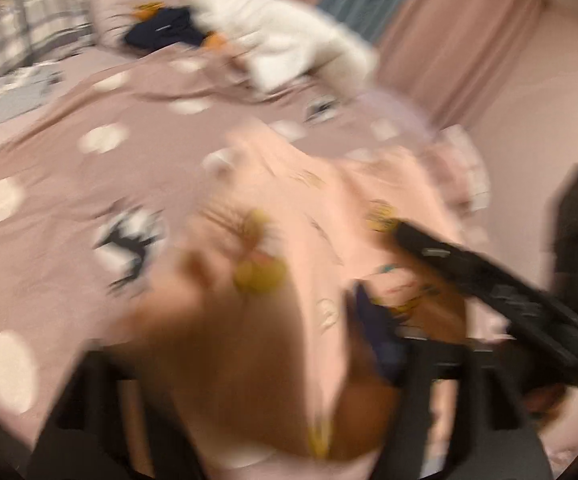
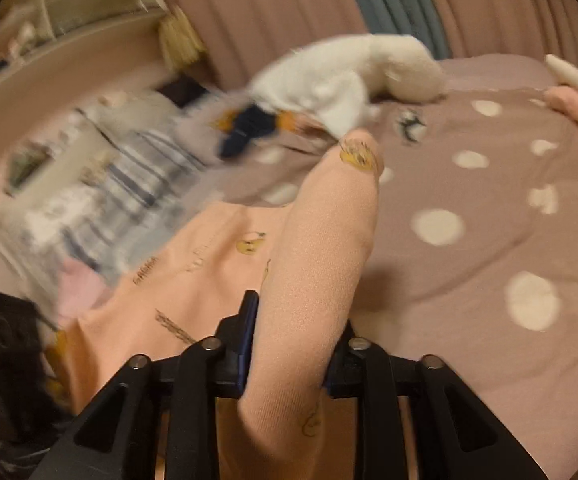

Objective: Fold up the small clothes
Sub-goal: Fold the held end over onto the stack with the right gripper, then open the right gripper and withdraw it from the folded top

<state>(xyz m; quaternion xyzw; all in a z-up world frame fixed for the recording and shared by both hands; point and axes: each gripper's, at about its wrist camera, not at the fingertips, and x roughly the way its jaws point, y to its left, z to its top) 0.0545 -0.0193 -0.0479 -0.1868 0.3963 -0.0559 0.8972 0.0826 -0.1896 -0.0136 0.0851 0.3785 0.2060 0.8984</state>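
The pink garment (image 2: 313,280) is clamped in the right gripper's (image 2: 293,344) jaws; the left gripper's (image 1: 273,368) jaws are too blurred to tell.

blurred peach garment (image 1: 289,280) bunched close to lens, right gripper (image 1: 385,224) on its edge, polka-dot bedsheet (image 1: 69,184), white cloth (image 1: 289,48) beyond

Pink garment (image 2: 309,280): soft knit cloth, matt, fine ribbed weave visible in the right wrist view, small yellow printed motifs. Bed sheet (image 2: 469,184): matt mauve woven cloth with cream dots, lightly creased. White garment (image 2: 329,88), upper middle of the frame: fluffy, fleecy cloth. Right gripper (image 2: 289,360): black matt plastic frame, dull-metal pivot pins, fingers (image 2: 245,344) faced with dark blue pads, finish unclear. Left gripper (image 1: 257,400): black matt plastic, too blurred for detail. Curtain (image 2: 289,12): pink matt cloth, pleated.
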